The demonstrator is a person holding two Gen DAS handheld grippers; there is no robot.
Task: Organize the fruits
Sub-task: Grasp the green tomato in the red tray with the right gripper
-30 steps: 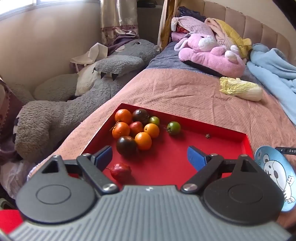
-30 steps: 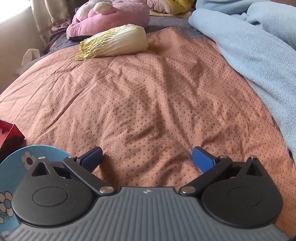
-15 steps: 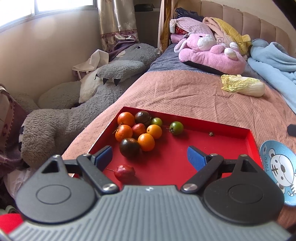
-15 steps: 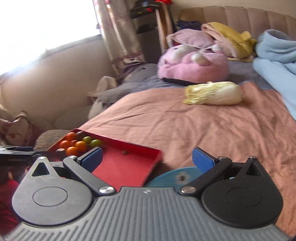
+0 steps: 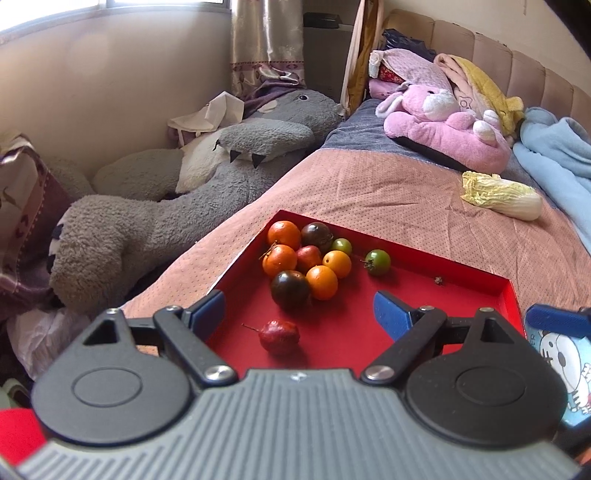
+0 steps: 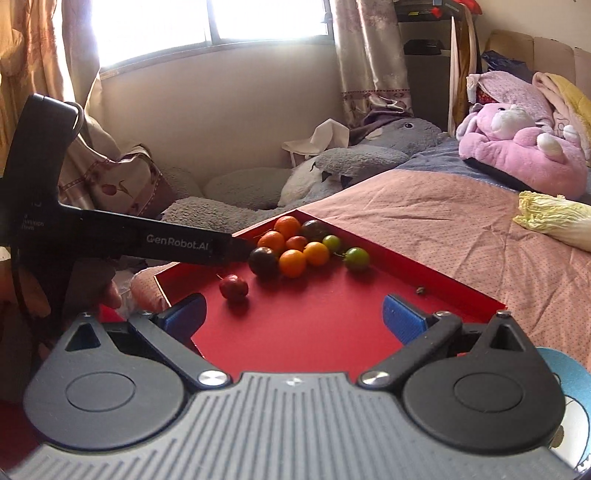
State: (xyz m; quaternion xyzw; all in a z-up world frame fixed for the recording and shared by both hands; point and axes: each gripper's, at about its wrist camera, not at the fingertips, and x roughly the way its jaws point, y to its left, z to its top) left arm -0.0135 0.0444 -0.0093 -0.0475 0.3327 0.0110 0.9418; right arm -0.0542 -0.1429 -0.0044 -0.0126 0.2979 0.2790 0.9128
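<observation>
A shallow red tray point(image 5: 476, 282) sits on the pink dotted bedspread point(image 5: 388, 192), holding small round fruits point(image 5: 306, 258) clustered in its far corner: orange, dark purple, red and green ones, glossy in the window light. One red fruit point(image 5: 279, 334) with a thin stem lies apart, nearer. The left hand-held gripper point(image 5: 299, 312) and right hand-held gripper point(image 6: 293, 314) hover over the tray, fingers spread apart, empty.

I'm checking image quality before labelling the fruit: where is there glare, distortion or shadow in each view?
Right wrist view: the window is blown out to white, yet the fruit stays readable. Left wrist view: evenly lit, with soft shadows under the fruit in the red tray. Both views: fisheye bends the edges, and the open tongs fill the bottom.
</observation>
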